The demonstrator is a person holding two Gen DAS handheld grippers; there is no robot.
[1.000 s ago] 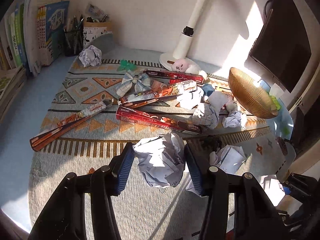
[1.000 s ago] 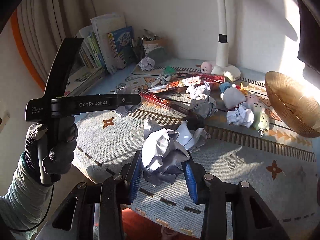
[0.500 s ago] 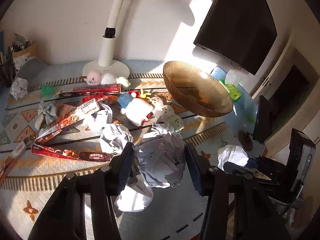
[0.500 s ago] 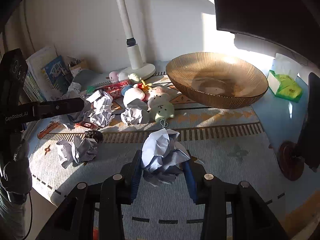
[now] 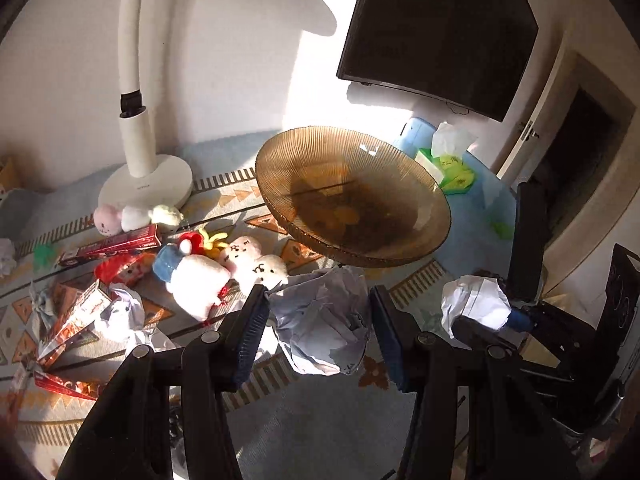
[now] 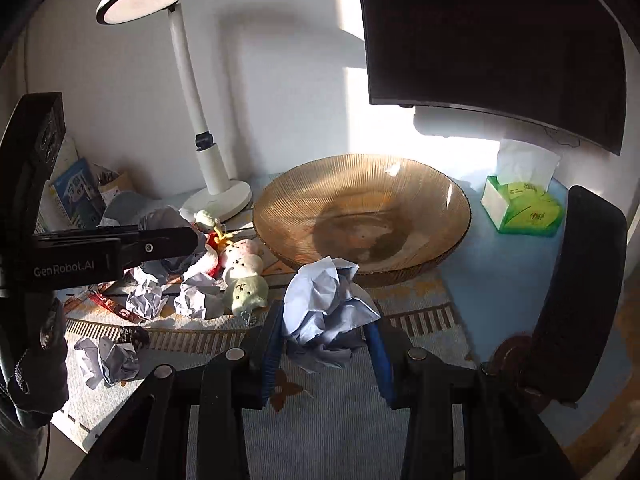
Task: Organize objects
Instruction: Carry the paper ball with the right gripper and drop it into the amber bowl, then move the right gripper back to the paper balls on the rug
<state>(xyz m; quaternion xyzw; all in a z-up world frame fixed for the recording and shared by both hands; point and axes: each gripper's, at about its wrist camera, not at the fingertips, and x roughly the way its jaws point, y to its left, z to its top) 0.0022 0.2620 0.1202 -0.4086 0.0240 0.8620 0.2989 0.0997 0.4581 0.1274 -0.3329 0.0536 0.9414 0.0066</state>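
Note:
My left gripper point(image 5: 318, 330) is shut on a crumpled paper ball point(image 5: 322, 320), held above the mat just in front of the amber glass bowl point(image 5: 400, 254). My right gripper point(image 6: 326, 338) is shut on a second crumpled paper ball point(image 6: 326, 306), also close to the bowl point(image 6: 460, 208) and a little short of its near rim. In the left wrist view the right gripper point(image 5: 486, 314) shows at the right with its paper ball point(image 5: 474, 304). The left gripper's body point(image 6: 116, 248) crosses the left side of the right wrist view, held by a gloved hand point(image 6: 38, 364).
Plush toys point(image 5: 240, 262), red snack boxes point(image 5: 116, 242) and more paper balls point(image 6: 146, 300) lie on the patterned mat left of the bowl. A white desk lamp point(image 6: 218, 196) stands behind them. A green tissue pack point(image 6: 524, 210) and a dark monitor point(image 6: 492, 40) are at the right.
Both grippers have swung right across the mat with their paper balls, away from the books and boxes, and now face the amber bowl. Their grips are unchanged.

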